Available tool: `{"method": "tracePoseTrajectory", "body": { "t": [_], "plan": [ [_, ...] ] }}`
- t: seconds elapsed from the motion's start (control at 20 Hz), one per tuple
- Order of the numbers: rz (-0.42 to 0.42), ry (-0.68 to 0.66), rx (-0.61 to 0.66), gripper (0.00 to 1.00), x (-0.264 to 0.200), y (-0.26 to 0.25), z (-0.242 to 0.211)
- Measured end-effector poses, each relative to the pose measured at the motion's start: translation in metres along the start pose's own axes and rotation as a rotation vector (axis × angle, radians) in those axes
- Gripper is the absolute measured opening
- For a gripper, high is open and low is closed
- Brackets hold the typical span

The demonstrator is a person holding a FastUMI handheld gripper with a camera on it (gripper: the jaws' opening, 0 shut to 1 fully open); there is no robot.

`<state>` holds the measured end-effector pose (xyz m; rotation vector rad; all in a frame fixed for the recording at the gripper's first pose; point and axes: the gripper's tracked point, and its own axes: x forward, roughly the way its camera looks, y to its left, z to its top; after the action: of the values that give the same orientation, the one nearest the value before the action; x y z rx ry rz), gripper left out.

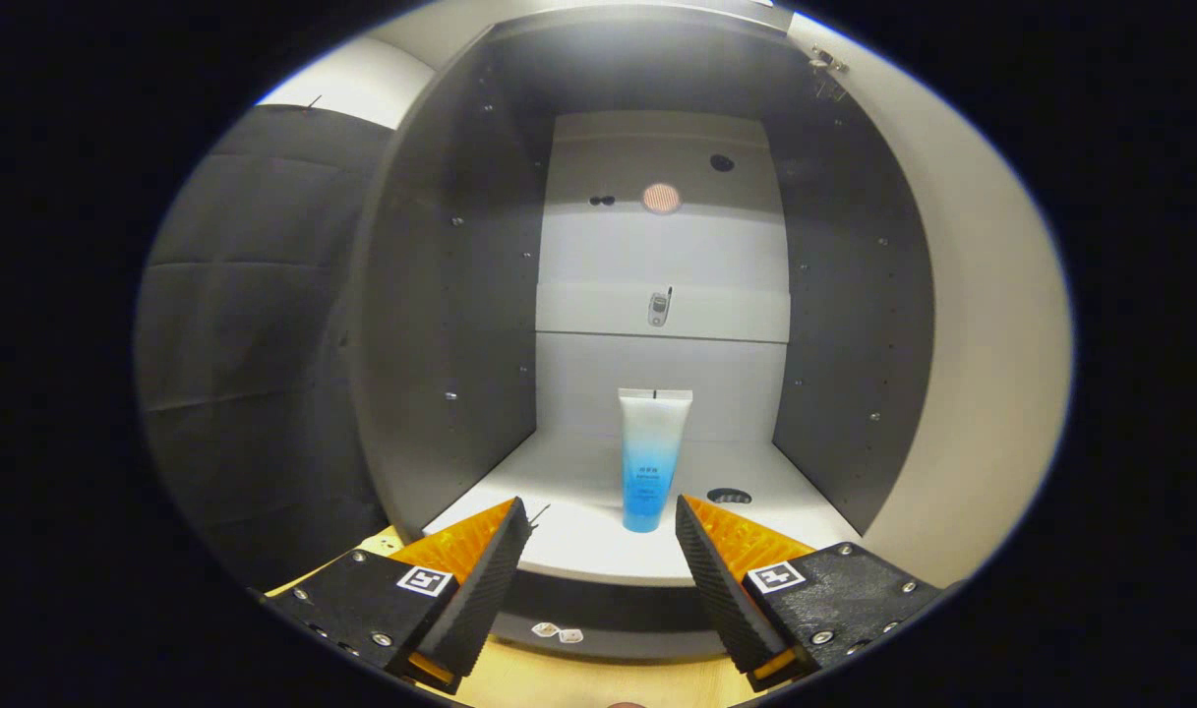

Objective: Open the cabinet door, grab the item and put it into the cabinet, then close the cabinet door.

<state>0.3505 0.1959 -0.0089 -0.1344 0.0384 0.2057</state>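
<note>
Open grey cabinet (441, 295) with a white floor panel, seen along the gripper (603, 536). A blue-and-white plastic squeeze tube (651, 457) stands cap-down on that floor, near its front edge, so it rests stably and clear of the door's sweep. The gripper's fingers stand spread wide and empty, just in front of the tube, touching nothing. The pale door (982, 324) stands swung open to the tube's right; by this layout, closing it remains.
</note>
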Motion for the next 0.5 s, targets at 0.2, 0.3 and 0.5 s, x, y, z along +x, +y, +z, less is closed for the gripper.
{"method": "tracePoseTrajectory", "body": {
  "t": [0.2, 0.3, 0.5],
  "plan": [
    [-0.018, -0.022, 0.016, 0.93, -0.057, 0.01, 0.007],
    [-0.036, -0.036, 0.017, 0.93, -0.087, 0.011, 0.011],
    [-0.061, -0.043, 0.047, 0.93, -0.15, 0.017, 0.011]
  ]
}}
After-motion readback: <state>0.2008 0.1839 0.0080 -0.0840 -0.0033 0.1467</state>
